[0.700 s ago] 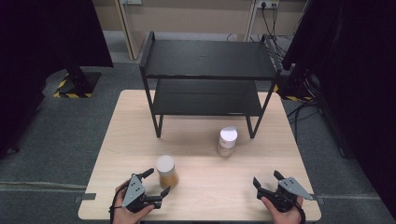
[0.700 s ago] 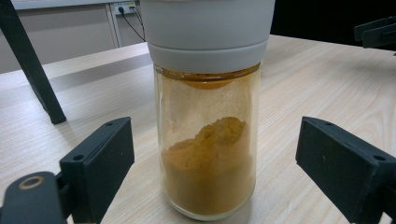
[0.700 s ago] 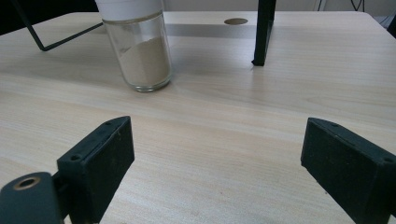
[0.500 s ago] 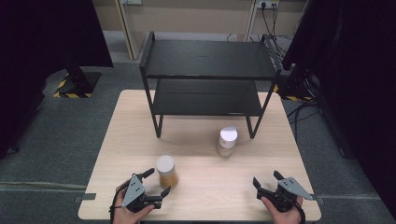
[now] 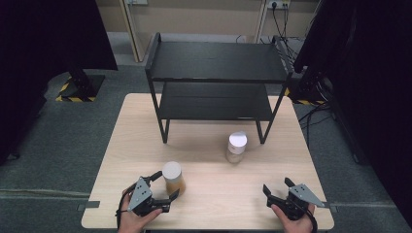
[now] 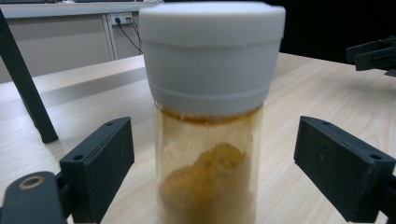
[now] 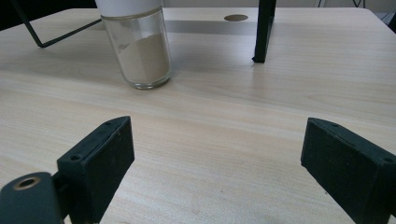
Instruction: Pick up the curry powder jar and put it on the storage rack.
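A glass jar of orange-brown powder with a white lid [image 5: 172, 177] [image 6: 210, 116] stands near the table's front left. My left gripper [image 5: 166, 185] [image 6: 215, 154] is open around it, one jaw on each side with a gap between each pad and the glass. A second white-lidded jar holding pale powder [image 5: 237, 147] [image 7: 140, 46] stands mid-table in front of the black two-level shelf [image 5: 216, 73]. My right gripper [image 5: 277, 185] [image 7: 215, 154] rests at the front right, open and empty, pointing toward that jar from a distance.
The shelf's right front leg [image 7: 264, 30] stands just right of the pale jar. Bare wooden tabletop [image 5: 214, 194] lies between the two grippers. The right gripper's jaws [image 6: 373, 51] show far off in the left gripper view.
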